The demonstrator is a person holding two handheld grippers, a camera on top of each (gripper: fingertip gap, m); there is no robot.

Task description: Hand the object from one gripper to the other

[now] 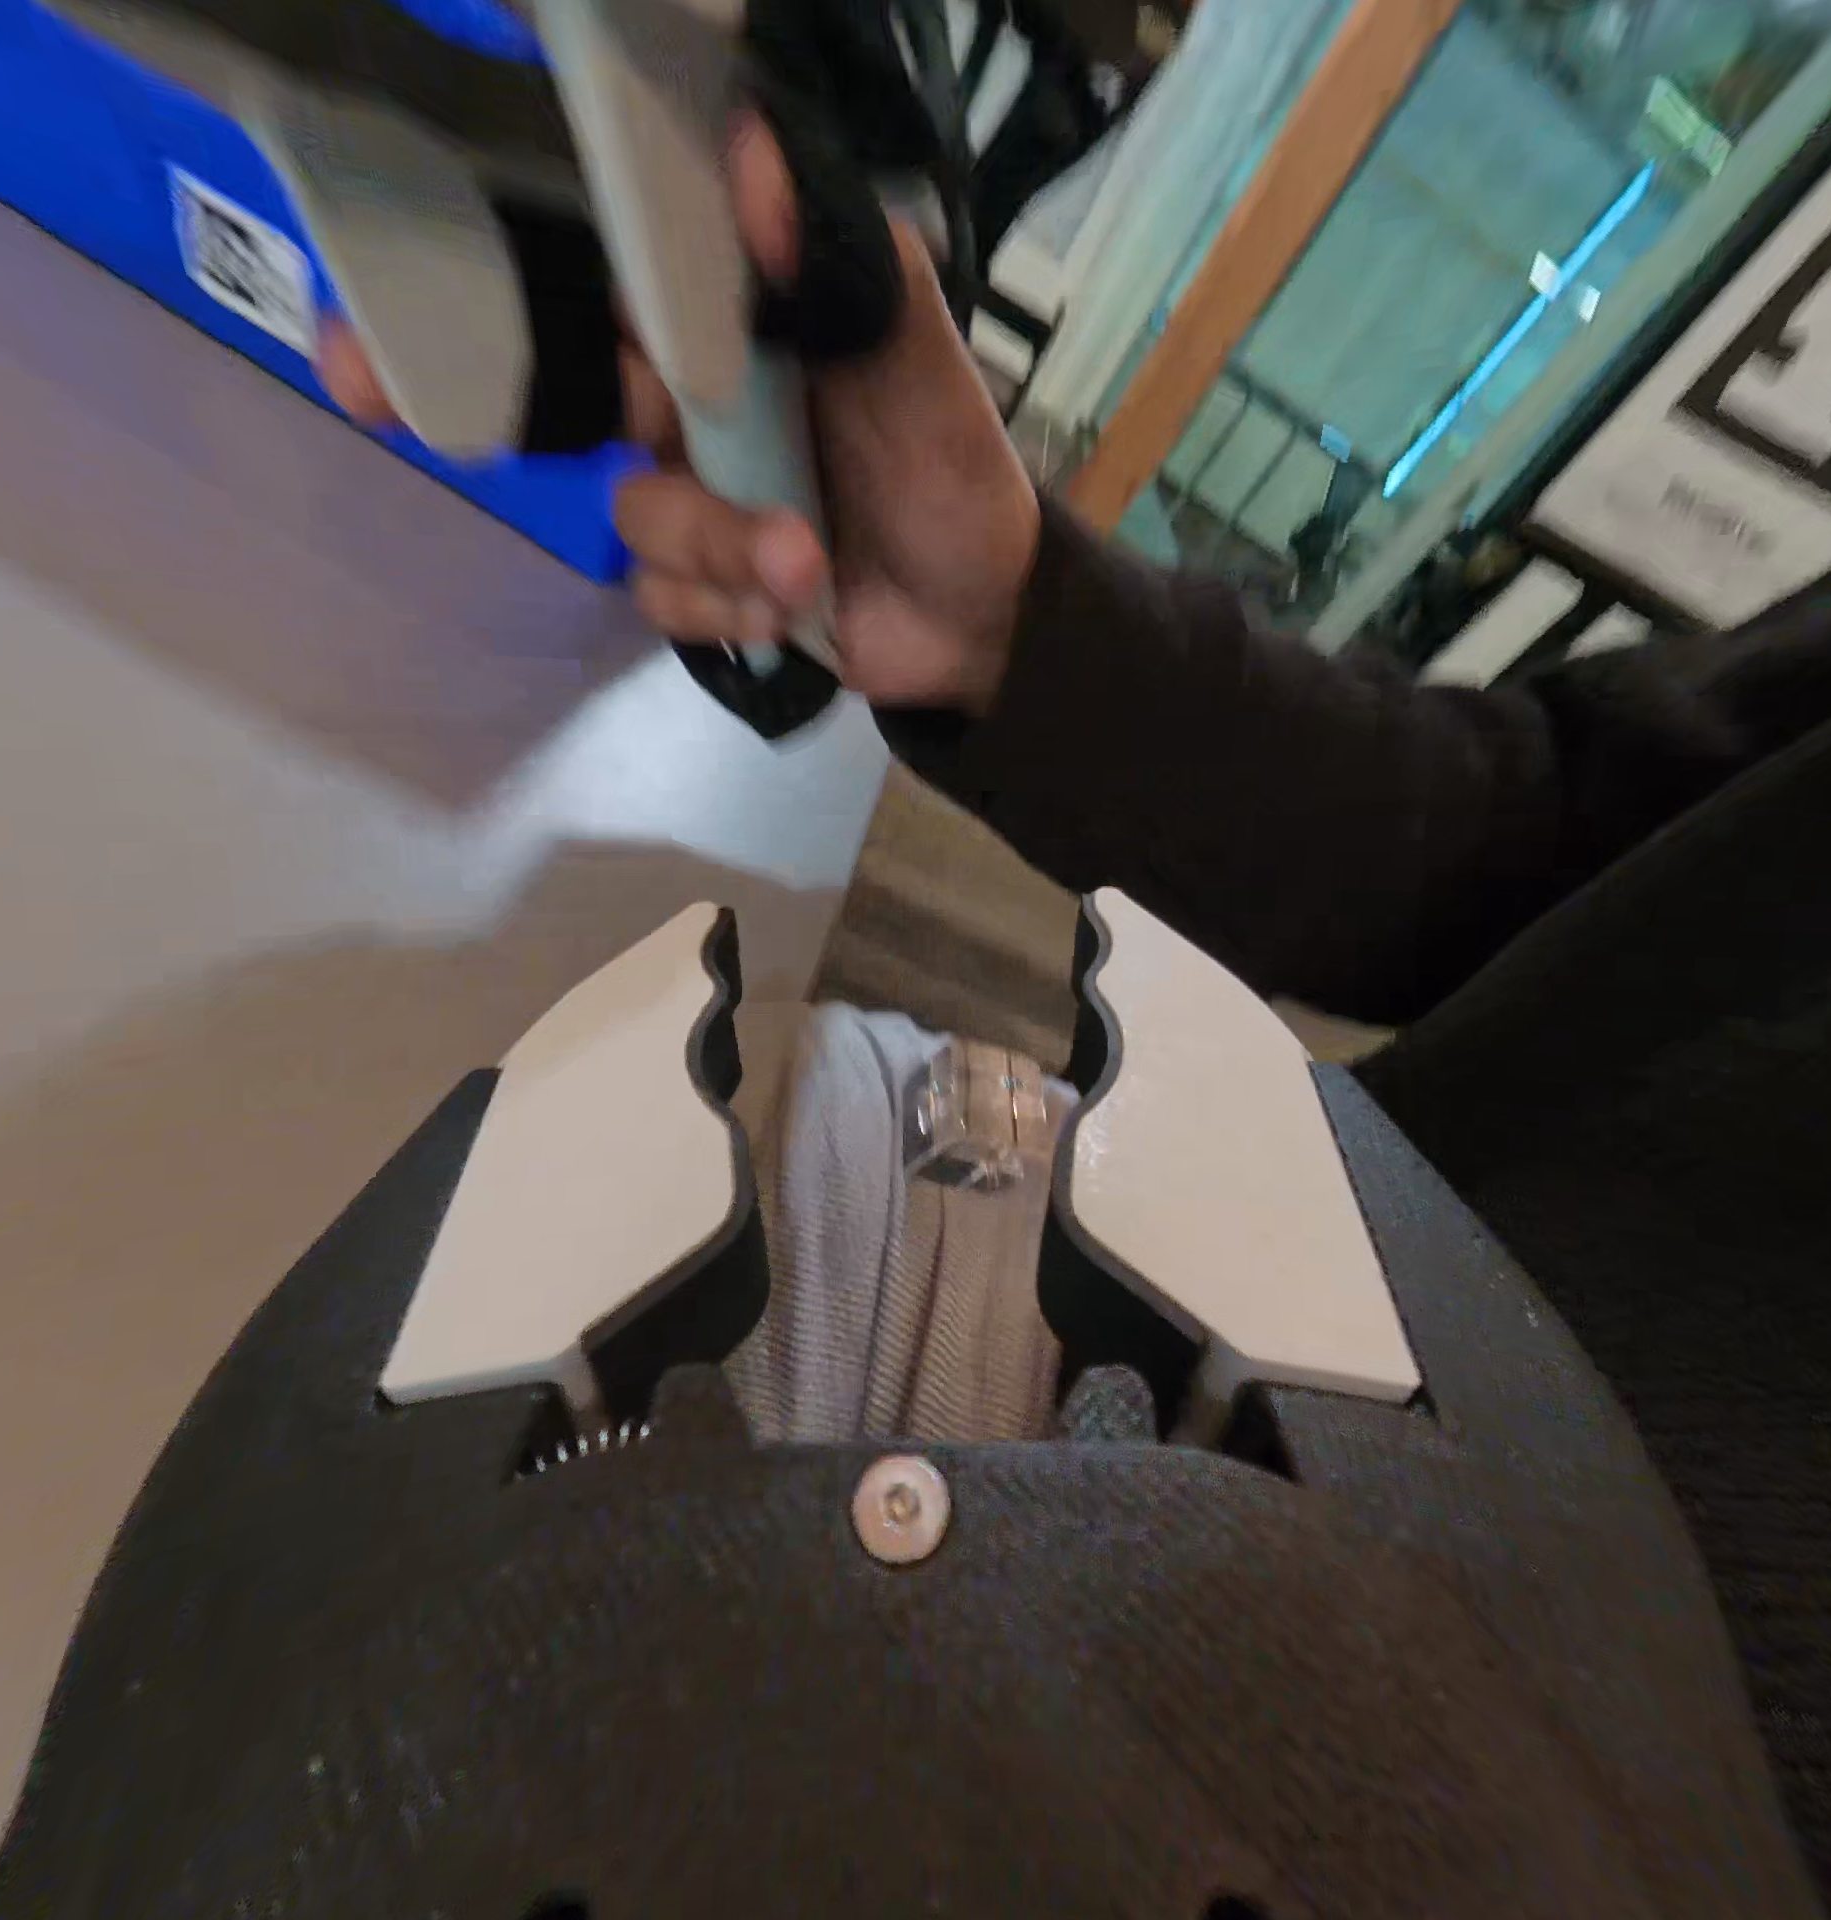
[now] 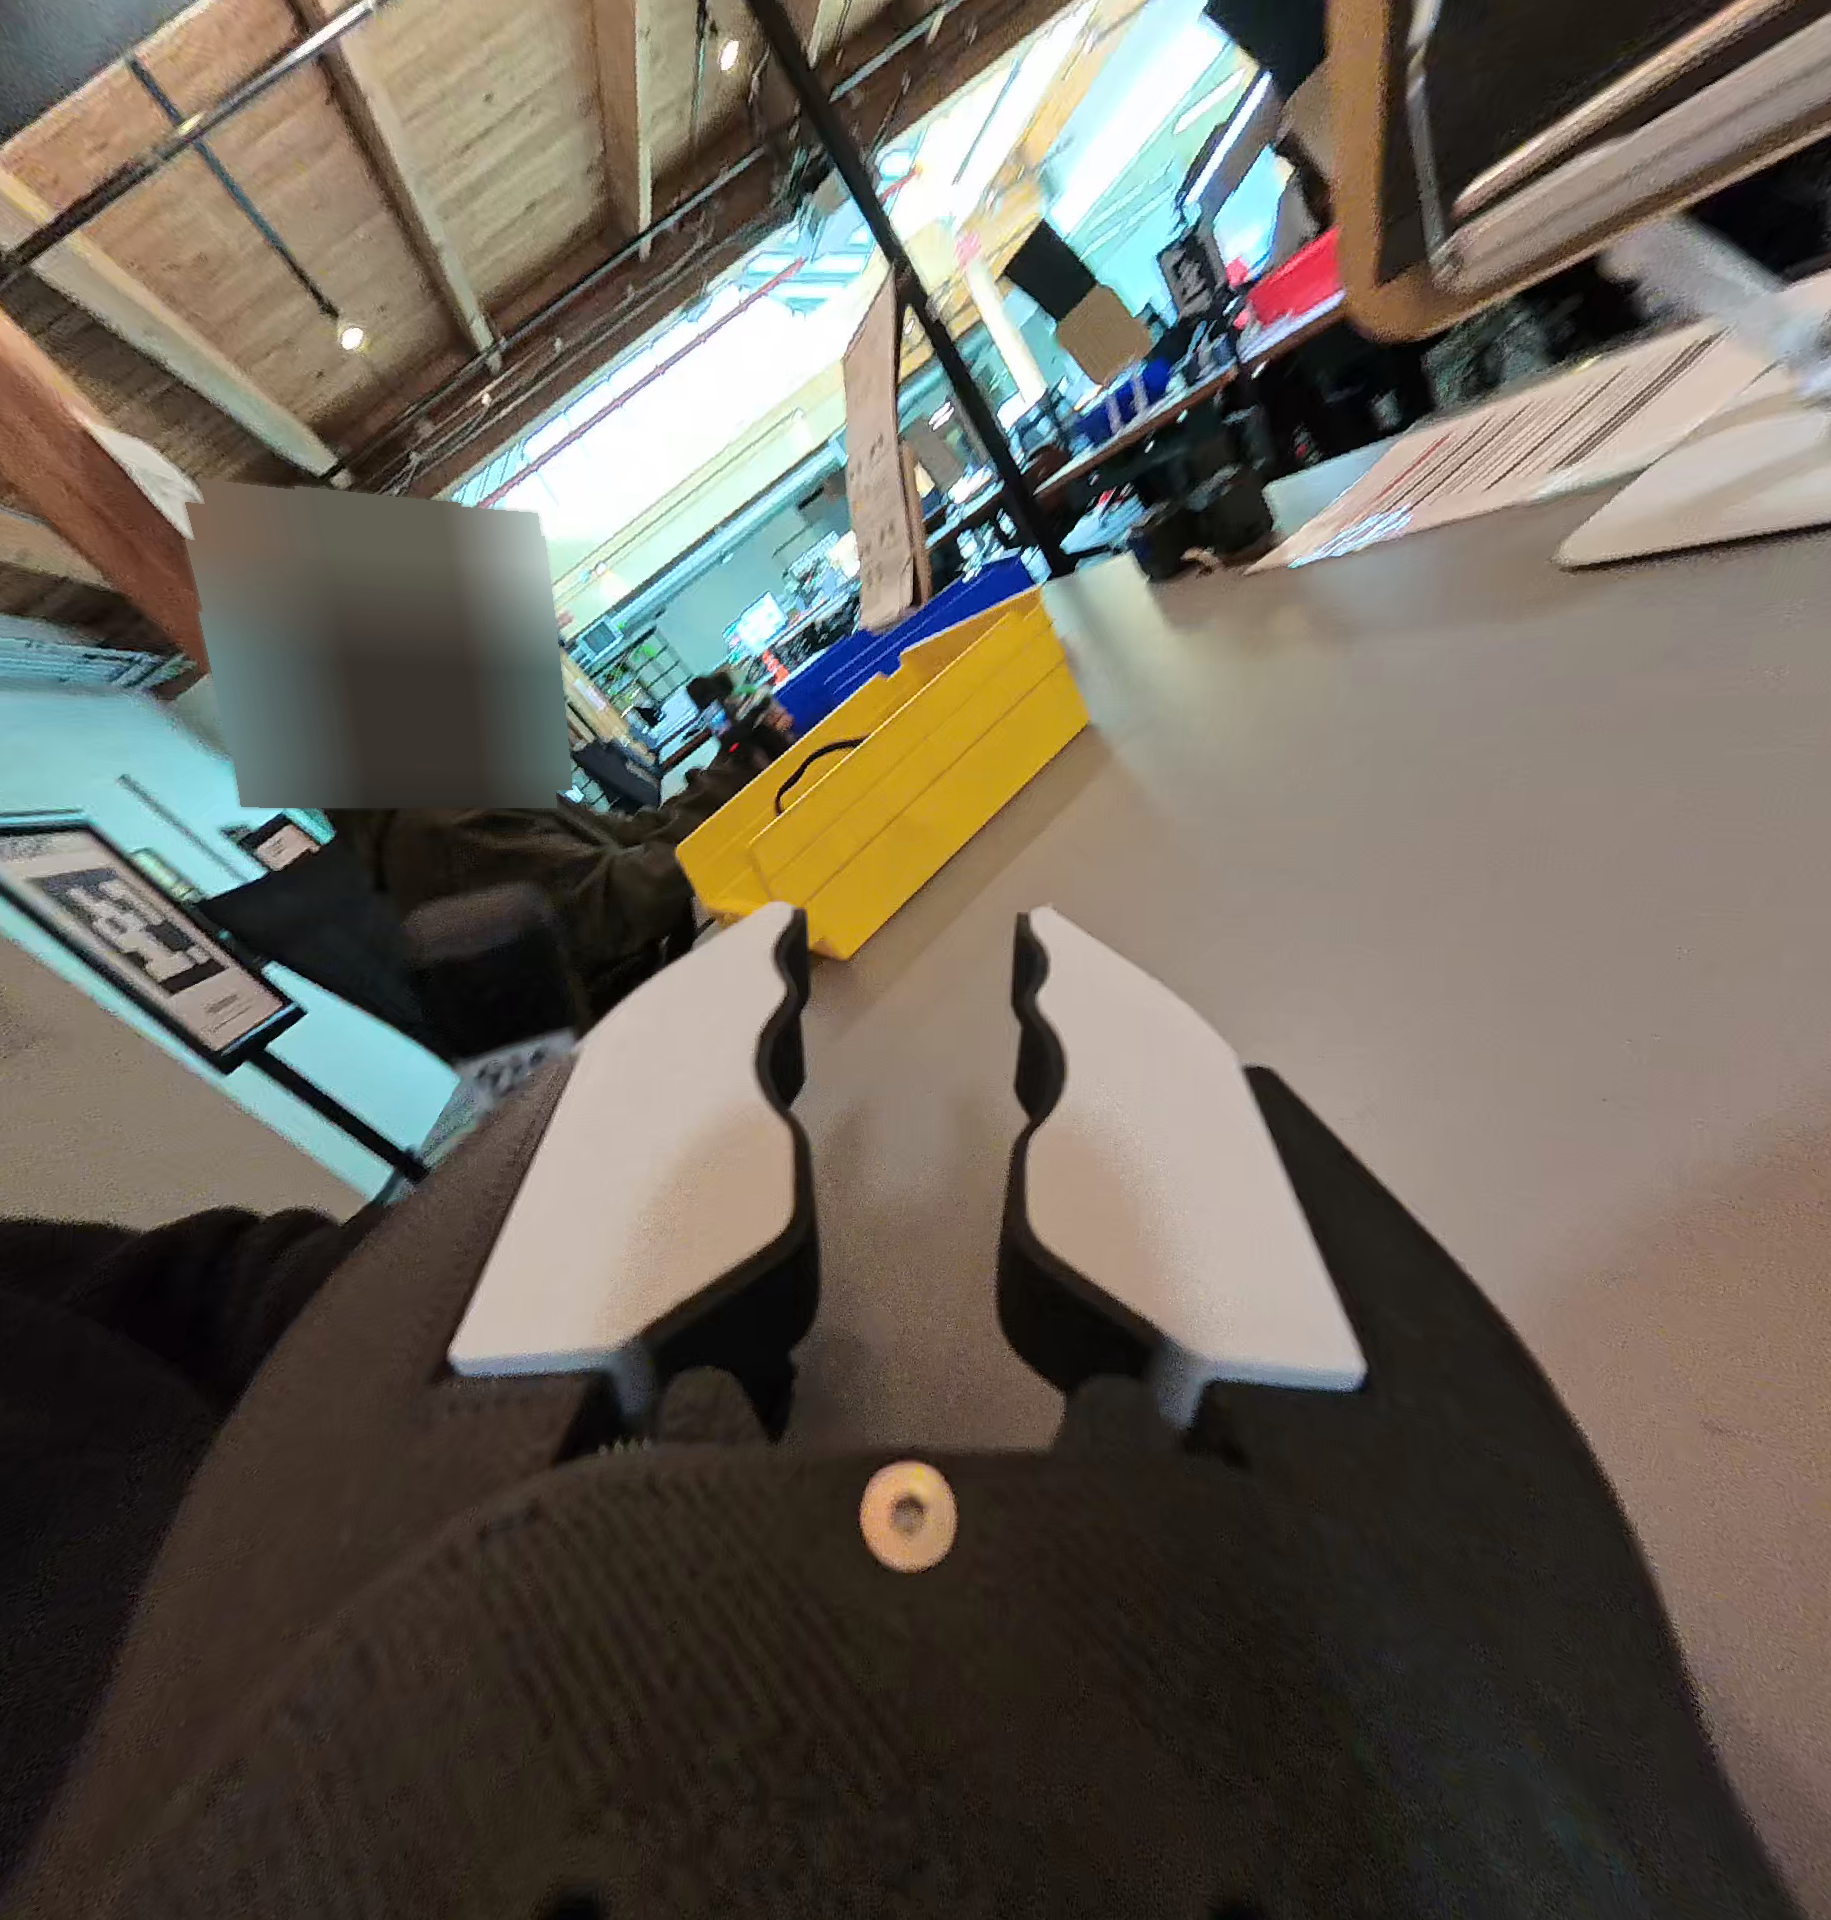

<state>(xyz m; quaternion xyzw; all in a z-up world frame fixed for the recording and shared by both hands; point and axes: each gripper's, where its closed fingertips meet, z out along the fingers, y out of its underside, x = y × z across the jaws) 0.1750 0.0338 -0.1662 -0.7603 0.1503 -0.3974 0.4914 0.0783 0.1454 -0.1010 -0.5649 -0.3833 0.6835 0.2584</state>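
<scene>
**Grey pouch kept in the left claw, right claw empty**

The grey table (image 2: 1410, 935) is seen under the right gripper (image 2: 906, 935), whose fingers are parted by a moderate gap with nothing between them; only bare table surface is seen through the gap. A yellow bin (image 2: 890, 810) stands further ahead on the table. The left gripper (image 1: 906, 925) is seen past the table edge, its fingers partly closed. The grey zipped pouch (image 1: 859, 1226) is pressed deep between the pads on both sides. A small clear clip (image 1: 978, 1101) is seen on the pouch top.
</scene>
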